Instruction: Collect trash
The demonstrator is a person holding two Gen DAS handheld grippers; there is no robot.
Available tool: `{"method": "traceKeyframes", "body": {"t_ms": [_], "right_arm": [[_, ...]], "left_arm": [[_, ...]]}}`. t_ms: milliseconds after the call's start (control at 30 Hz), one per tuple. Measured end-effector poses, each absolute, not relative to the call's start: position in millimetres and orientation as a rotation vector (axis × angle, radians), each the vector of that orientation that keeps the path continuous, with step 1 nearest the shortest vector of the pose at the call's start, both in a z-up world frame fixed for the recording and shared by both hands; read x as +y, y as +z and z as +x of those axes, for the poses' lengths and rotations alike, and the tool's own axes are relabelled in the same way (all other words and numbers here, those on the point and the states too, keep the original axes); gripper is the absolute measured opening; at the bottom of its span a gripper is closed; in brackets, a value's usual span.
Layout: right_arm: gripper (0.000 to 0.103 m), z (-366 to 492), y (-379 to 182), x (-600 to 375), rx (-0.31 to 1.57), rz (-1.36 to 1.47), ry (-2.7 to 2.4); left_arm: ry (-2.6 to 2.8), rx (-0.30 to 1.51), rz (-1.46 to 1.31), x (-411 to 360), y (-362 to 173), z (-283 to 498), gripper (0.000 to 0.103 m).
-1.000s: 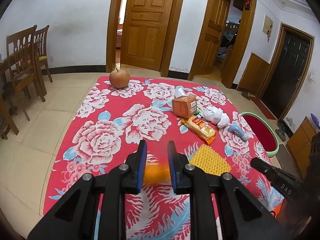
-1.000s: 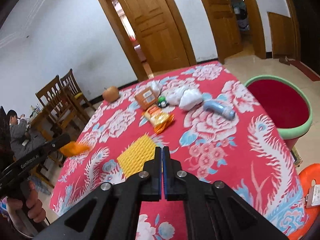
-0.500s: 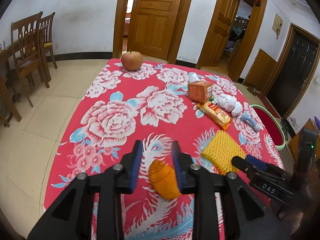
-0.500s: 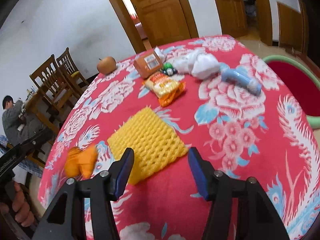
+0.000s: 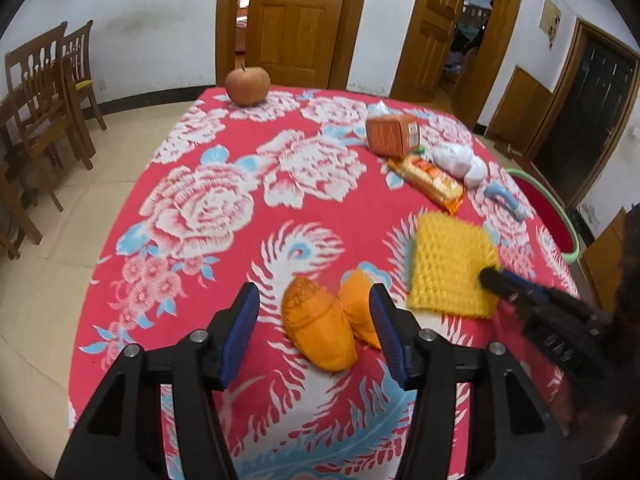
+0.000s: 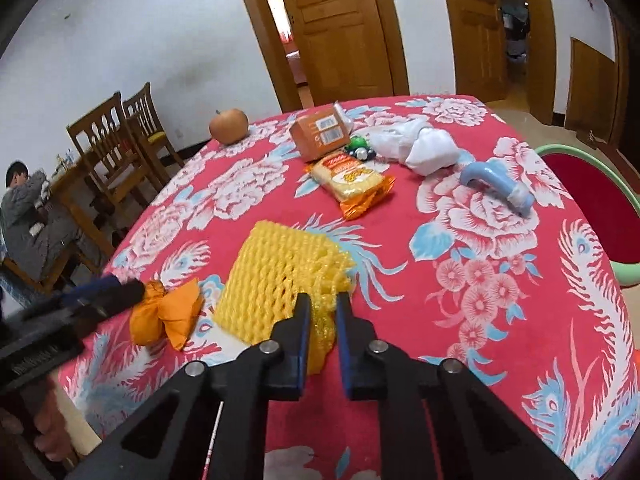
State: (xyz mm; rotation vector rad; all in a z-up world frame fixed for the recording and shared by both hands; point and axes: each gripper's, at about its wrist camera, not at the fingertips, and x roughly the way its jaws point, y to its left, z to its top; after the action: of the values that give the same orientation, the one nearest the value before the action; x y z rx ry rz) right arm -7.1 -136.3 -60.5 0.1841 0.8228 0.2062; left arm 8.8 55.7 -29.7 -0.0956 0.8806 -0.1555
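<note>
The counter, spread with a red cloth of white roses, fills both views. Off its right edge stands a green-rimmed basin with a red inside. On the cloth lies the yellow foam net, flat, near the front edge; its nearest corner is gathered up and pinched between the narrow-set fingers of the right hand-held gripper, which has closed on that bunched corner. Just left of the net lies the orange wrapper, crumpled and twisted in the middle, resting on the cloth between the widely spread fingers of the left hand-held gripper; neither blue pad presses it clearly, though its right lobe lies just beside the right pad. Farther back sit an orange carton, a snack packet touching its near side, a white crumpled bag, and a pale blue tube near the right edge. At the far left corner stands an apple, well apart from the rest. A small green and white object lies between carton and bag.
</note>
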Motion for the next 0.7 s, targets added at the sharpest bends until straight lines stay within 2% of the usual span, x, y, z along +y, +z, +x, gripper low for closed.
{"method": "traceKeyframes", "body": {"t_ms": [133, 200, 367, 700], "right_arm": [[0.013, -14.4, -49.4, -147.5, 0.782, 0.215, 0.185], [0.013, -17.0, -43.9, -154.0, 0.765, 0.231, 0.176], [0.013, -22.7, -31.8, -170.5, 0.727, 0.260, 0.153], [0.013, -35.8, -12.6, -201.0, 0.657, 0.302, 0.085]], "left_arm": [[-0.159, 0.902, -0.079, 48.4, -38.6, 9.3, 0.056], [-0.167, 0.906, -0.066, 43.4, -42.0, 8.5, 0.040], [-0.166, 0.891, -0.030, 35.9, -41.1, 5.9, 0.029], [-0.204, 0.835, -0.053, 26.3, -17.0, 4.6, 0.026]]}}
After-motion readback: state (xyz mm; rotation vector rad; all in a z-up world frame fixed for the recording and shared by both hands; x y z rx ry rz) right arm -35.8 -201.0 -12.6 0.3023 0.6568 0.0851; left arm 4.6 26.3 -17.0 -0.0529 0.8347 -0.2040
